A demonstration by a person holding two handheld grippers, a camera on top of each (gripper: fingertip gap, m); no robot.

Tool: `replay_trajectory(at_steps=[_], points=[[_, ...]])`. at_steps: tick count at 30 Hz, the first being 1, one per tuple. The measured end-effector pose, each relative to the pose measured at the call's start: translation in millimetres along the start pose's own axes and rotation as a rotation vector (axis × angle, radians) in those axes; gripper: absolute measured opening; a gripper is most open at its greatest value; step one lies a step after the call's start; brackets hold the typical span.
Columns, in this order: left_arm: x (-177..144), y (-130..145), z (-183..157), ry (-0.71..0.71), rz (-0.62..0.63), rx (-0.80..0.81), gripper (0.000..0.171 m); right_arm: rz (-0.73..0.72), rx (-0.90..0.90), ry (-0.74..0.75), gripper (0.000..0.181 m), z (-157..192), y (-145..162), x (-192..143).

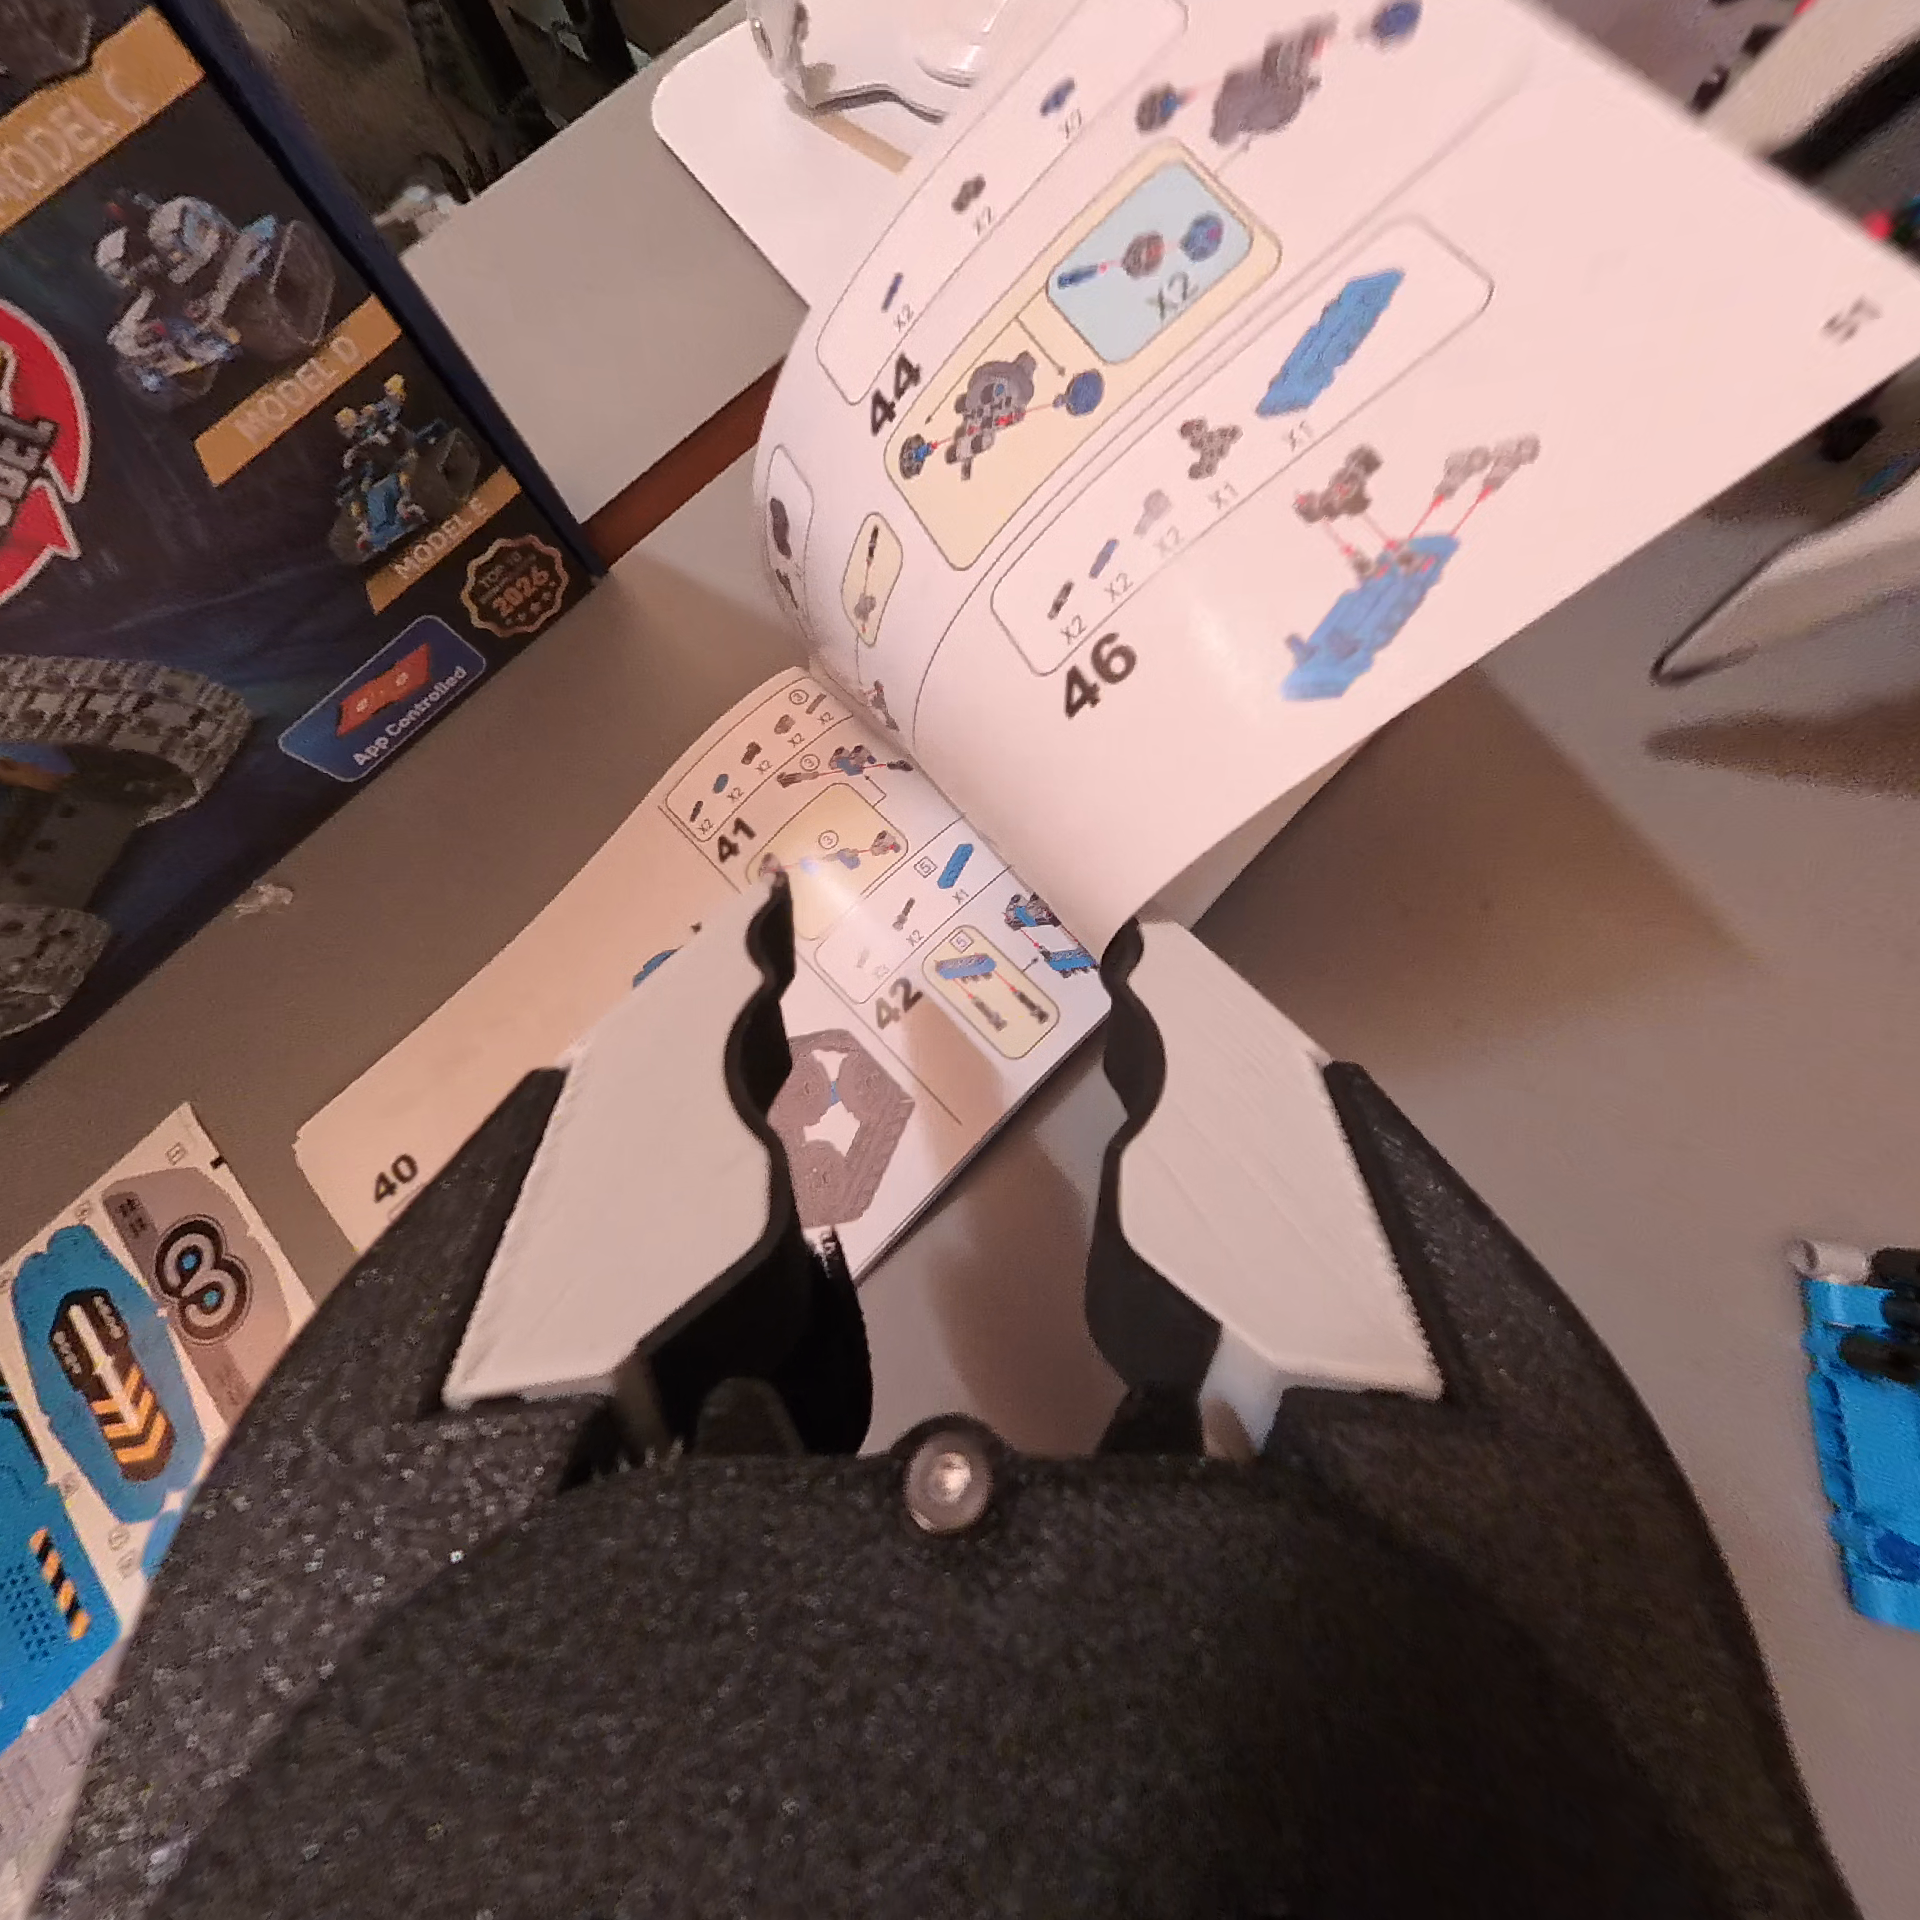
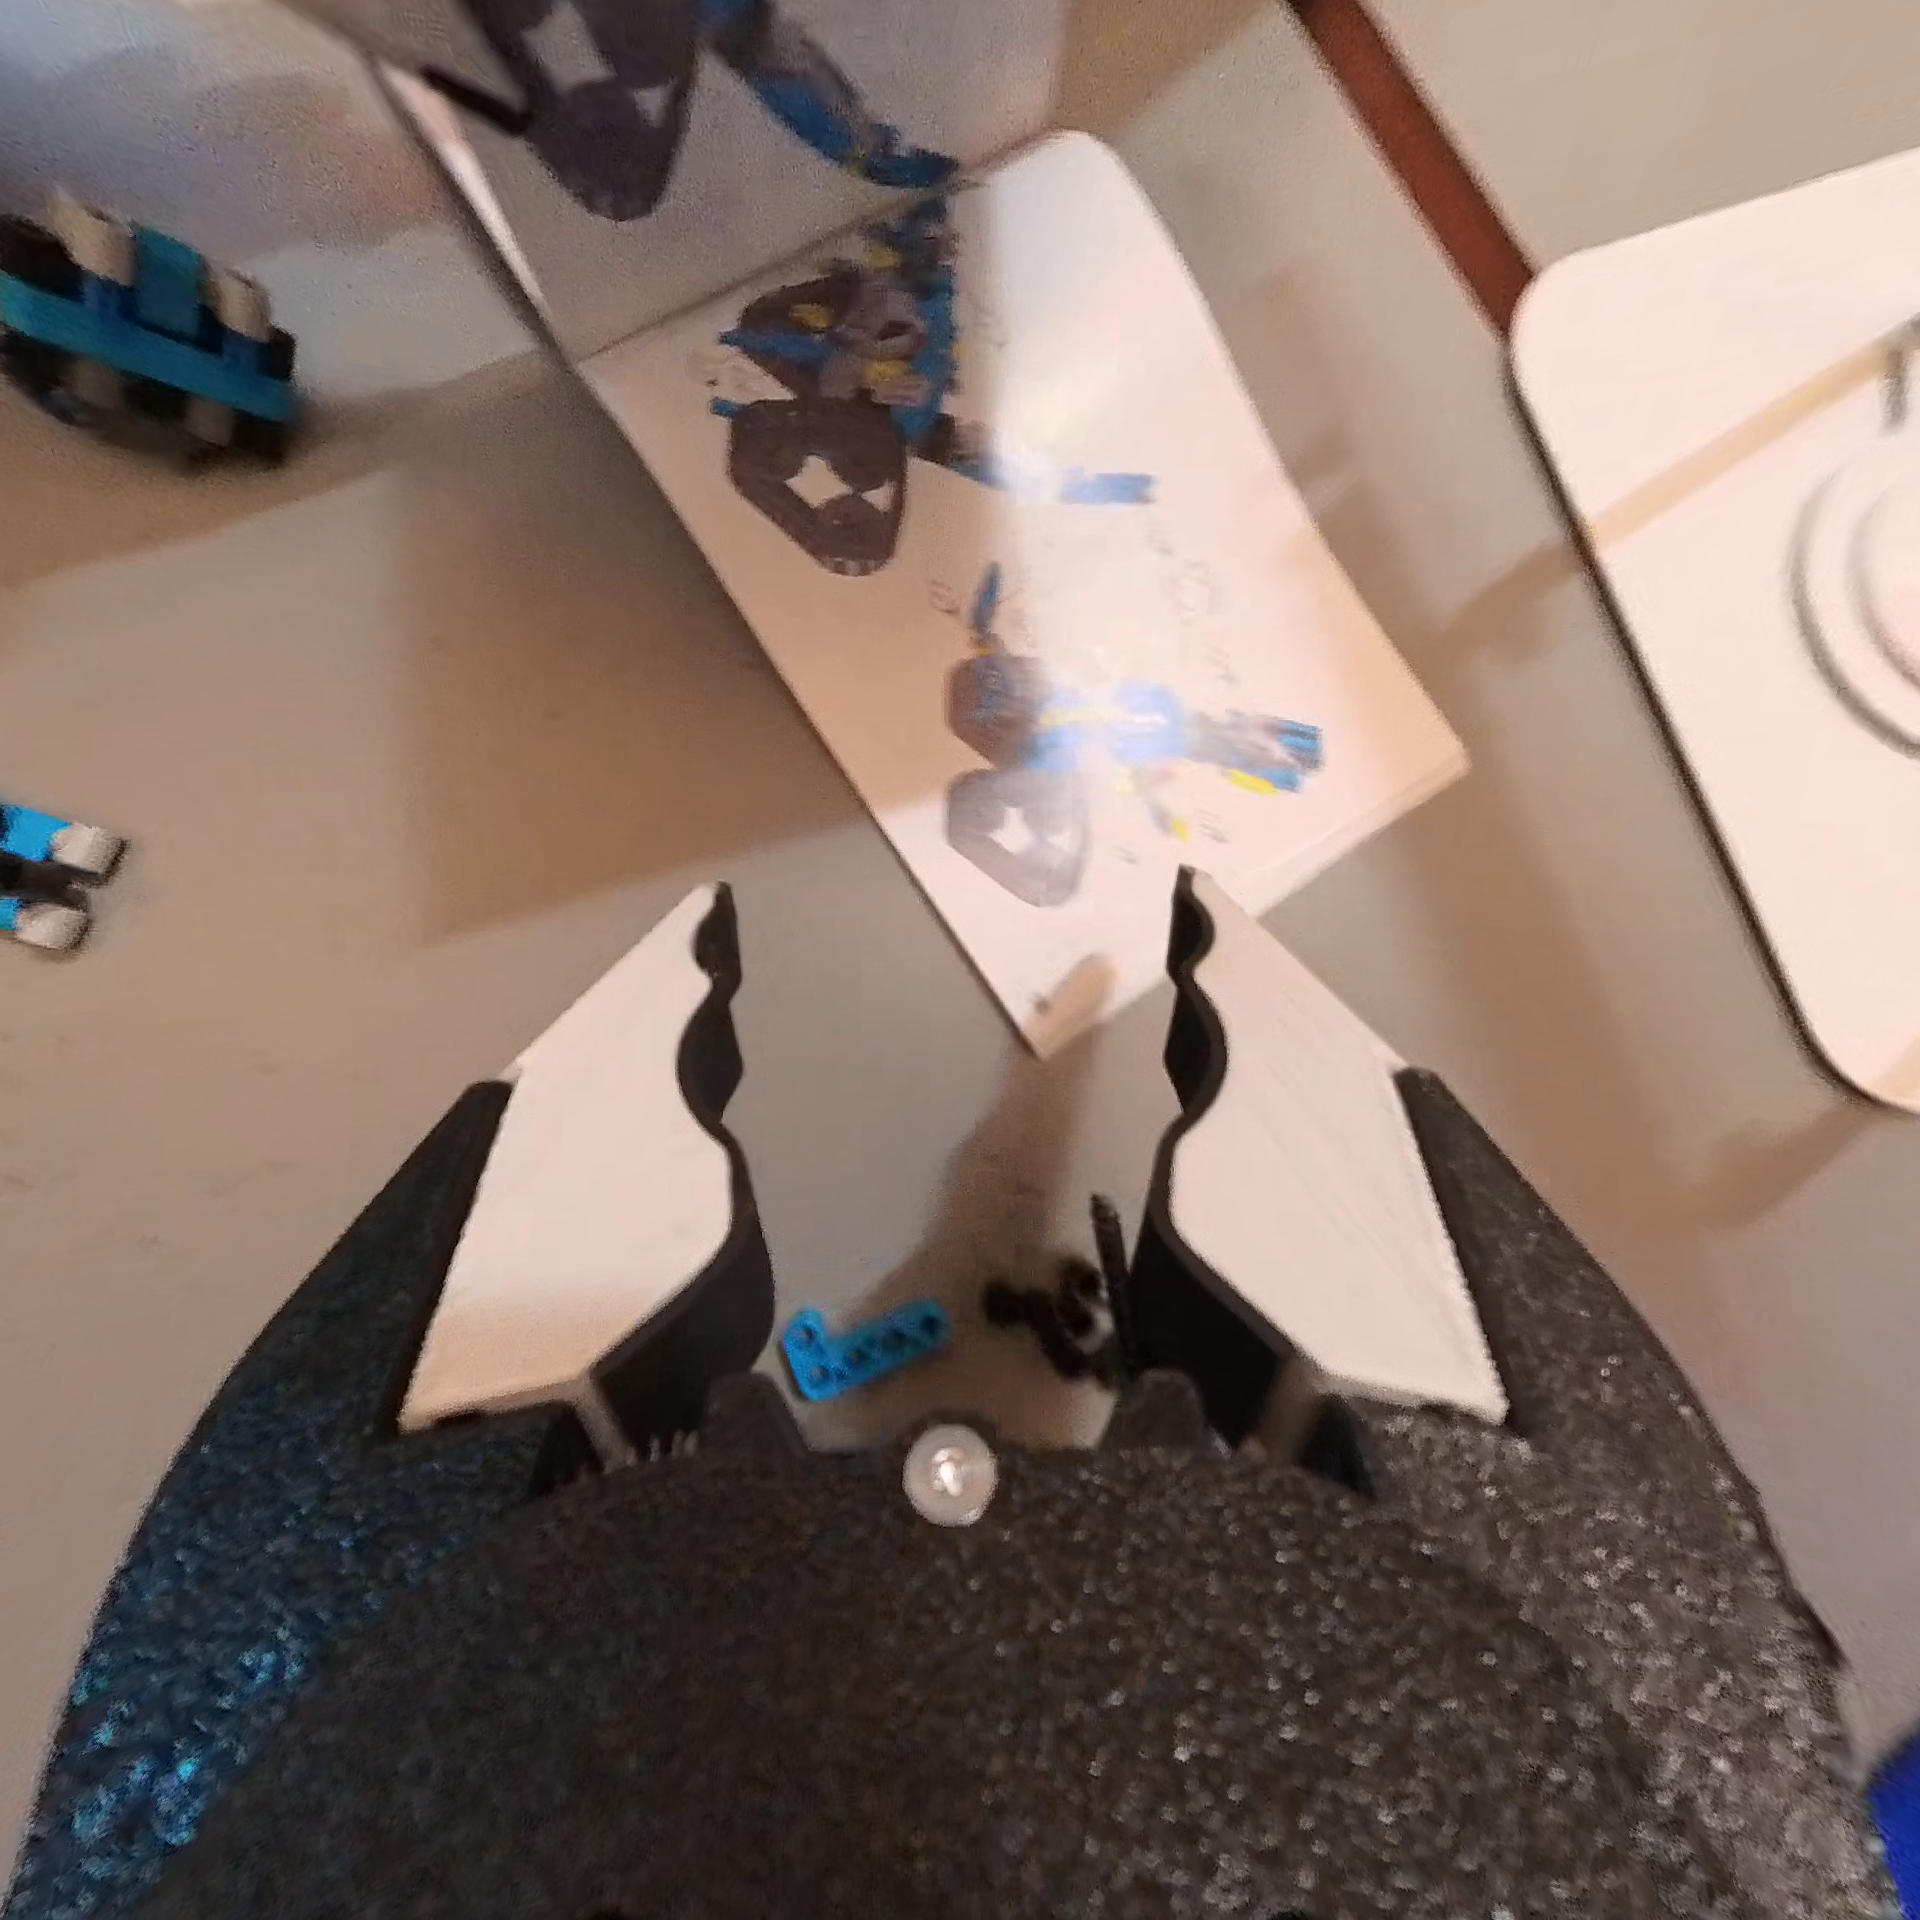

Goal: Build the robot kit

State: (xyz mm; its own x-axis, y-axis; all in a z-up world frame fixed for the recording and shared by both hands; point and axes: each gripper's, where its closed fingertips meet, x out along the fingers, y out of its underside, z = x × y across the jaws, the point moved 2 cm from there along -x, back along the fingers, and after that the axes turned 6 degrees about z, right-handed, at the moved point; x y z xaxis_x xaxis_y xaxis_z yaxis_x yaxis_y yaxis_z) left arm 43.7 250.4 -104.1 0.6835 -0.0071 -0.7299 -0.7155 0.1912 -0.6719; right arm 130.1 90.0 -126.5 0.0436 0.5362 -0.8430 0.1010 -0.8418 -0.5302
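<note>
Two wrist-camera views over a grey tabletop (image 1: 1507, 1039) scattered with building-brick parts, with an open instruction booklet (image 1: 914, 997) as the landmark.

Left view: the left claw (image 1: 951, 935) hovers just over the booklet's near corner, its jaws spread wide and holding nothing. Its left fingertip (image 1: 764, 914) overlaps a printed page; whether it touches the paper cannot be told. Beyond the claw, a loose page (image 1: 1299, 416) of the booklet curls up off the tabletop, blurred. To the left of the booklet stands a dark printed toy box (image 1: 239, 436), and nearer the camera on that side lies a sticker sheet (image 1: 135, 1340) in blue and grey. Well to the right of the booklet sits a blue brick assembly (image 1: 1860, 1455), cut off by the frame edge.

Right view: the right claw (image 2: 951, 904) hangs above the tabletop, jaws wide and empty, with the booklet's (image 2: 1039, 582) corner just beyond the fingertips. Between the jaws, near the claw's base, lie a small blue angled beam (image 2: 862, 1351) and some black pins (image 2: 1060, 1309). Left of the booklet are a blue, black and white brick assembly (image 2: 145, 332) and smaller pieces (image 2: 52, 873). To the right lies a white board (image 2: 1714, 520).
</note>
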Motion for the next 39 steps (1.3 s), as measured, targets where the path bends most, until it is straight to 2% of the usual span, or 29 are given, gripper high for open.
replay_trajectory(at_steps=[5, 7, 9, 13, 17, 21, 23, 25, 26, 28, 30, 32, 35, 39], points=[[-6, 2, 7, 0.056, -0.026, -0.069, 0.06, 0.048, -0.09, -0.016, 0.084, 23, -4, 22], [-7, 4, 9, 0.072, -0.035, -0.086, 0.06, 0.012, -0.081, -0.017, 0.081, 25, -12, 24], [-8, 2, 6, 0.127, -0.056, -0.116, 0.055, -0.079, -0.05, -0.011, 0.08, 28, -31, 22], [-14, -15, -13, 0.277, -0.169, -0.156, 0.022, -0.309, 0.074, -0.096, 0.074, 45, -75, 12], [-23, -31, -24, 0.344, -0.266, -0.173, 0.022, -0.591, 0.084, -0.164, 0.072, 57, -109, -23], [-45, -50, -7, 0.445, -0.42, -0.381, 0.03, -0.596, -0.054, -0.062, 0.072, 69, -114, -23], [-55, -53, 7, 0.534, -0.494, -0.521, 0.028, -0.601, -0.017, -0.124, 0.074, 74, -120, -20], [-62, -54, 19, 0.613, -0.57, -0.63, 0.007, -0.661, 0.118, -0.224, 0.077, 65, -133, -24], [-64, -54, 19, 0.665, -0.598, -0.649, 0.001, -0.697, 0.213, -0.294, 0.079, 58, -140, -26], [-64, -54, 15, 0.737, -0.602, -0.656, 0.0, -0.769, 0.368, -0.471, 0.089, 46, -154, -31], [-65, -56, 9, 0.802, -0.612, -0.656, 0.0, -0.737, 0.47, -0.468, 0.087, 31, -160, -16], [-65, -59, 4, 0.877, -0.624, -0.69, 0.001, -0.651, 0.412, -0.384, 0.087, 30, -158, 4], [-62, -60, -3, 0.979, -0.614, -0.738, 0.006, -0.646, 0.411, -0.379, 0.083, 33, -157, 11], [-58, -60, -10, 0.99, -0.594, -0.711, 0.014, -0.625, 0.433, -0.383, 0.087, 25, -149, 17]])
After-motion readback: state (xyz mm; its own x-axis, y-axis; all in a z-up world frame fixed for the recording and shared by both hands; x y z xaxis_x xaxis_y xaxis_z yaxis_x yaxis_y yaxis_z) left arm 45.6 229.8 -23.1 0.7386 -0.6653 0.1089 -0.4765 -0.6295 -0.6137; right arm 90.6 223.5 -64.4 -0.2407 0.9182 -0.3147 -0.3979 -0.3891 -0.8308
